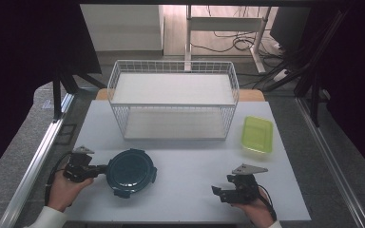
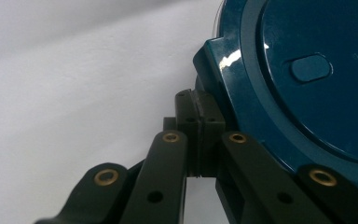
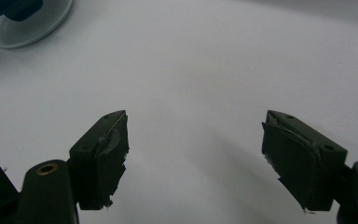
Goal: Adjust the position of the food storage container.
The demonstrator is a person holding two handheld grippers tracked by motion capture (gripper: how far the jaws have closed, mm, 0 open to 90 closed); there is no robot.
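Left gripper, fingers: pressed together, tips meeting with no gap between them. In the left gripper view the tips lie against a latch tab on the rim of the lid, below the tab's glossy corner; whether any part of the tab is pinched between them cannot be told.

Right gripper, fingers: spread wide apart, nothing between them, bare worktop beneath. Pads look worn and ragged at the edges.

Container, round, with dark teal lid: lid fitted on top, latch tabs around the rim, oval raised mark near the centre. Stands on the worktop at front left, just beside the left gripper. A clear wall under the lid shows in the right gripper view's upper left corner.

Hands: left hand behind its gripper at the worktop's front left edge, white sleeve at the wrist; right hand at front right, well apart from the container.

Worktop: white, flat.

Wire basket: white, two-tiered, at the back centre.

Tray: yellow-green, shallow, rectangular, right of the basket, near it.
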